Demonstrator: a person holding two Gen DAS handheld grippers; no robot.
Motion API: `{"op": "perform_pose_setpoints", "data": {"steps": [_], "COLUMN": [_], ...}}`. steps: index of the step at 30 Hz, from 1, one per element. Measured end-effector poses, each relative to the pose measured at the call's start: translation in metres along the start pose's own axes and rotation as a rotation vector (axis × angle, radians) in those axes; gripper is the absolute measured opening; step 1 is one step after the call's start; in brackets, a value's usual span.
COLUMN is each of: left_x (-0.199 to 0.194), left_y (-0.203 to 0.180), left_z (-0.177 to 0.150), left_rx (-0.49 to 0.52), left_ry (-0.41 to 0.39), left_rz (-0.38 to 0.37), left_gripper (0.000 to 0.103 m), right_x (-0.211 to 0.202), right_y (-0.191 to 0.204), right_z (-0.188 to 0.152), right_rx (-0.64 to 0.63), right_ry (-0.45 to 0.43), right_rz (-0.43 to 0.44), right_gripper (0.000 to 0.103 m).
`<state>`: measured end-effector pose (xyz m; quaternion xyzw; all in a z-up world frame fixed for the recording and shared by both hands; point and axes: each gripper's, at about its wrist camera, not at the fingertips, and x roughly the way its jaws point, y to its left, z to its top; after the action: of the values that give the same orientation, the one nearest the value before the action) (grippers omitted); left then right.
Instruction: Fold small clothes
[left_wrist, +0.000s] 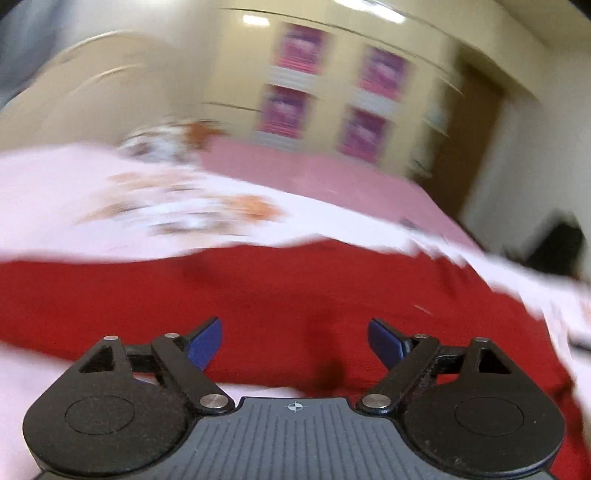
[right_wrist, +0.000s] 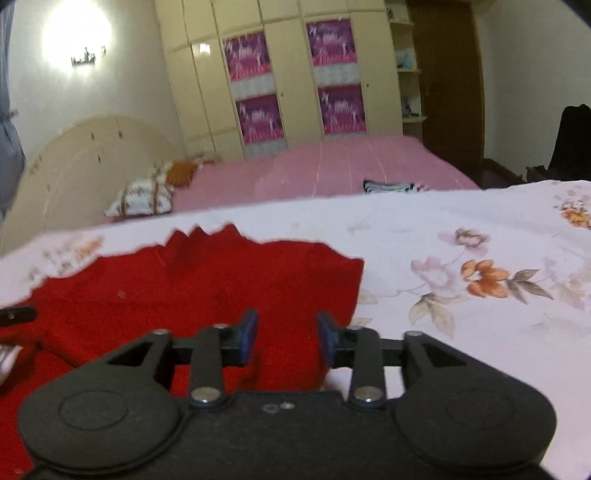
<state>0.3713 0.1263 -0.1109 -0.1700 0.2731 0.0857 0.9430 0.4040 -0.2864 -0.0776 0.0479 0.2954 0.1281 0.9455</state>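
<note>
Floral sheet (right_wrist: 461, 236); red garment (right_wrist: 192, 280); grippers apart

No legible text, label, brand or number in either view; the purple-pink panels (right_wrist: 334, 40) on the wardrobe doors (right_wrist: 288, 74) carry pale markings too blurred to read.

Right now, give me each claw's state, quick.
Left claw: open, holding nothing, over the red garment.
Right claw: open, holding nothing, at the garment's right edge.
</note>
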Motion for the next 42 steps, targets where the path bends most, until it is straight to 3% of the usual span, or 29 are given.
{"op": "perform_pose_setpoints", "data": {"steps": [4,5,9,10,13,19,25,27,28,30,36,40,42], "left_x": [-0.048,-0.056,-0.061,-0.058,-0.054,-0.052,-0.04,-0.034,-0.033,-0.037,-0.016,0.021,0.042], "left_y": [0.124,0.154,0.239,0.25,0.267,0.265,0.265,0.256,0.249,0.23,0.076,-0.038,-0.087], "left_z": [-0.006,-0.009,-0.023,-0.024,-0.025,-0.032,-0.013,0.0,0.006,0.019,0.063,0.056,0.036], "left_rx": [-0.364,-0.456,-0.783,-0.832,-0.912,-0.931,-0.849,-0.73,-0.679,-0.59,-0.193,-0.035,0.026], "left_ry": [-0.078,-0.086,-0.123,-0.128,-0.163,-0.196,-0.163,-0.116,-0.099,-0.126,-0.092,0.007,0.083], "left_rz": [0.14,0.173,0.086,0.069,0.052,0.006,0.056,0.134,0.153,0.11,-0.118,-0.227,-0.269], "left_gripper": [0.083,0.068,0.042,0.038,0.036,0.037,0.036,0.009,0.007,0.007,0.007,0.007,0.007], "right_x": [-0.019,-0.018,-0.02,-0.022,-0.025,-0.04,-0.047,-0.045,-0.042,-0.039,-0.026,-0.026,-0.028], "right_y": [0.002,0.004,0.011,0.015,0.028,0.043,0.043,0.044,0.044,0.045,0.048,0.047,0.043], "right_z": [-0.012,-0.015,-0.027,-0.028,-0.026,-0.011,-0.007,-0.008,-0.009,-0.011,-0.014,-0.013,-0.012], "right_rx": [0.033,0.042,0.082,0.085,0.095,0.081,0.077,0.081,0.083,0.088,0.111,0.129,0.145], "right_ry": [0.038,0.049,0.08,0.081,0.078,0.043,0.04,0.047,0.052,0.059,0.067,0.058,0.053], "right_rz": [0.02,0.02,0.031,0.036,0.06,0.071,0.05,0.05,0.048,0.046,0.053,0.054,0.043], "right_gripper": [0.041,0.041,0.041,0.041,0.041,0.041,0.041,0.041,0.041,0.041,0.041,0.041,0.041]}}
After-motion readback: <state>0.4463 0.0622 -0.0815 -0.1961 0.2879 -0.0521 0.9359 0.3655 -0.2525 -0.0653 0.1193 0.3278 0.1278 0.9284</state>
